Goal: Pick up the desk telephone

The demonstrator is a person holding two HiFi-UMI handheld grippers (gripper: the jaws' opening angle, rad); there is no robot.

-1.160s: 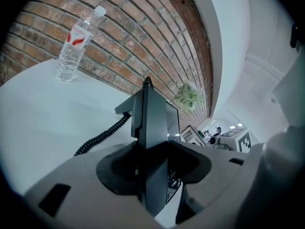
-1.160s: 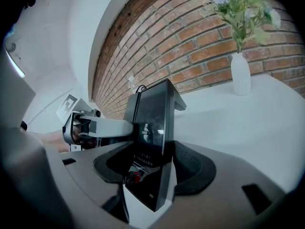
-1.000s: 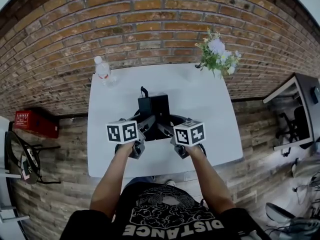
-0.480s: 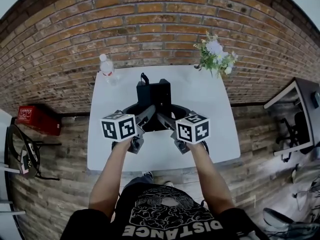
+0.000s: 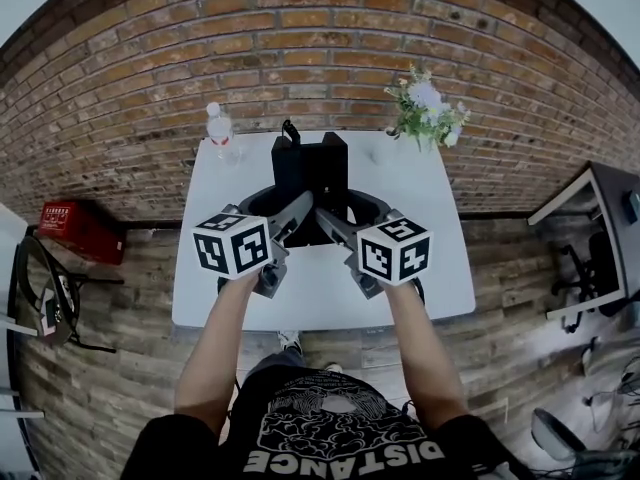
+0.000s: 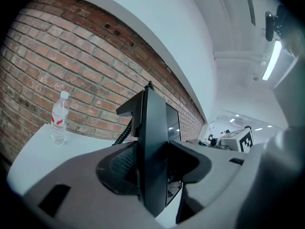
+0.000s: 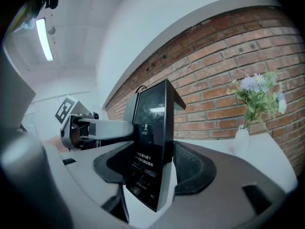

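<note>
- Telephone [image 5: 312, 168]: one, black. It is gripped from both sides over the far half of the table [image 5: 425, 268], near the brick wall [image 5: 300, 53].
- Grippers: two.
  - The left gripper [image 5: 280, 213] has its jaws clamped on the telephone's left edge.
  - The right gripper [image 5: 350, 218] has its jaws clamped on the telephone's right edge.
  - Each carries one marker cube, and a bare forearm leads back from each.
- Table: one, white, carrying two other things.
  - A clear water bottle [image 5: 219, 133] with a red label stands upright at the far left corner.
  - A bunch of flowers [image 5: 425, 108] stands at the far right corner.
- Head view only: the whole tabletop, the person's arms and black printed shirt, the wooden floor, a red box [image 5: 75, 233] on the floor at left, and a second desk [image 5: 600, 218] at right.
- Left gripper view only: the telephone edge-on, with its coiled cord [image 6: 125, 130] behind. It also shows the bottle against the wall, a ceiling light strip [image 6: 272, 61], and the other gripper's cube beyond.
- Right gripper view only: the telephone's glossy front panel [image 7: 150, 142] with small pale print, too small to read. The flowers are seen to stand in a white vase [image 7: 241, 137].
</note>
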